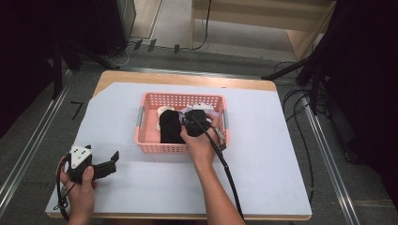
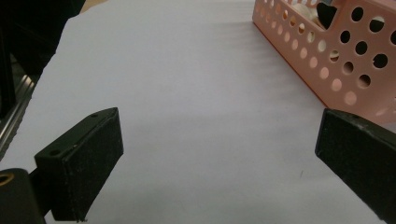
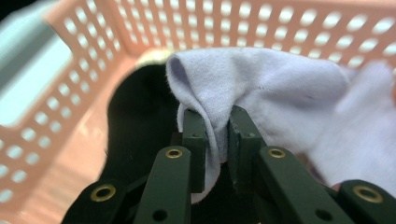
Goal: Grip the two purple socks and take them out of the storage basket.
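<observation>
A pink perforated basket [image 1: 180, 97] stands mid-table with cloths in it. In the right gripper view my right gripper [image 3: 217, 135] is shut on a fold of a pale white cloth [image 3: 280, 88], pinched between the two pads. A black cloth [image 3: 135, 121] lies beside and beneath it on the basket [image 3: 280, 23] floor. From above, my right gripper [image 1: 195, 115] reaches down into the basket over the black cloth [image 1: 170, 125], with white cloth [image 1: 202, 107] just behind. My left gripper [image 1: 111, 163] rests near the table's front left, open and holding nothing [image 2: 219, 140].
The table is covered by a white sheet [image 1: 263, 140]. The basket's corner [image 2: 336, 51] lies ahead and to the right of the left gripper. A black cable [image 1: 225, 164] trails from the right gripper along the forearm. Metal rails and cables run along the floor on both sides.
</observation>
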A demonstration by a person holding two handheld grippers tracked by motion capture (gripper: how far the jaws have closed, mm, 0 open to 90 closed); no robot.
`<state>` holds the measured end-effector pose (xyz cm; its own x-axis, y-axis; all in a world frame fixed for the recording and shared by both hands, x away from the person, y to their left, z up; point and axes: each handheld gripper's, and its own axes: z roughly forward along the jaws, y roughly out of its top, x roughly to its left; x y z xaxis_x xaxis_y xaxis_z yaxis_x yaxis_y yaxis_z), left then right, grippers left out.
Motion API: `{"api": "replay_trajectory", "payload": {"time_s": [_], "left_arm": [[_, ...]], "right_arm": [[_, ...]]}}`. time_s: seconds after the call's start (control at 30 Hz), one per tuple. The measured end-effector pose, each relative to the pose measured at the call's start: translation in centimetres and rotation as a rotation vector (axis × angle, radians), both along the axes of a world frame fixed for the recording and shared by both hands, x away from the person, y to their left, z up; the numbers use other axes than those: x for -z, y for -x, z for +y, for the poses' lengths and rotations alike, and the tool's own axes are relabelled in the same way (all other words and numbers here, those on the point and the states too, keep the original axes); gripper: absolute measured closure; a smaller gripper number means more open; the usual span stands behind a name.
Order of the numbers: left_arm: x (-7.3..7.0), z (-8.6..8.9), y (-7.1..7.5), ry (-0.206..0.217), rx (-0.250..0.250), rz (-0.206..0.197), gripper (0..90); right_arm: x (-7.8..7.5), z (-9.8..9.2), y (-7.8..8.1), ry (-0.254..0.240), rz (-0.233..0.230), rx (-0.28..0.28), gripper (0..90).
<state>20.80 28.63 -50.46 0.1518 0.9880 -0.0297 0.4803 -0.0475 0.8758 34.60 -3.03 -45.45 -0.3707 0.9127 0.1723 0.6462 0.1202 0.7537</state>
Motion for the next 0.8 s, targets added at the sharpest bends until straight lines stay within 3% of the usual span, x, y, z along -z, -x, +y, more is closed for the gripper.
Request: {"api": "replay_trajectory", "payload": {"time_s": [0.03,0.07,0.1,0.2,0.3,0.33,0.37,0.4,0.43,0.5,0.63,0.8], "left_arm": [[0.0,0.0,0.0,0.0,0.0,0.0,1.7],[0.0,0.0,0.0,0.0,0.0,0.0,1.7],[0.0,0.0,0.0,0.0,-0.001,0.0,1.7],[0.0,0.0,0.0,-0.008,0.002,0.001,1.7],[0.0,0.0,0.0,-0.014,0.006,0.004,1.7],[0.0,0.0,0.0,-0.014,0.005,0.004,1.7],[0.0,0.0,0.0,-0.014,0.006,0.004,1.7],[0.0,0.0,0.0,-0.01,0.003,0.001,1.7],[0.0,0.0,0.0,-0.01,0.004,0.002,1.7],[0.0,0.0,0.0,-0.01,0.003,0.002,1.7],[0.0,0.0,0.0,-0.011,0.004,0.003,1.7],[0.0,0.0,0.0,-0.013,0.005,0.002,1.7]], "right_arm": [[-0.4,-0.6,0.2,-0.029,-0.045,-0.003,79.6],[-0.4,-0.6,0.2,-0.029,-0.045,-0.003,79.6],[-0.6,-1.2,0.4,-0.051,-0.08,-0.008,79.7],[-1.0,-1.6,0.7,-0.059,-0.121,-0.018,79.7],[-1.8,-2.5,1.3,-0.062,-0.214,-0.044,79.7],[-1.8,-2.5,1.3,-0.062,-0.214,-0.044,79.7],[-2.2,-3.0,1.5,-0.072,-0.256,-0.04,79.6],[-2.2,-3.0,1.5,-0.072,-0.256,-0.04,79.6],[-2.6,-3.6,1.7,-0.079,-0.294,-0.031,79.5],[-2.7,-3.9,1.8,-0.088,-0.307,-0.025,79.6],[-3.4,-5.7,2.0,-0.086,-0.385,0.004,79.6],[-3.7,-7.5,2.1,-0.097,-0.408,0.04,79.6]]}}
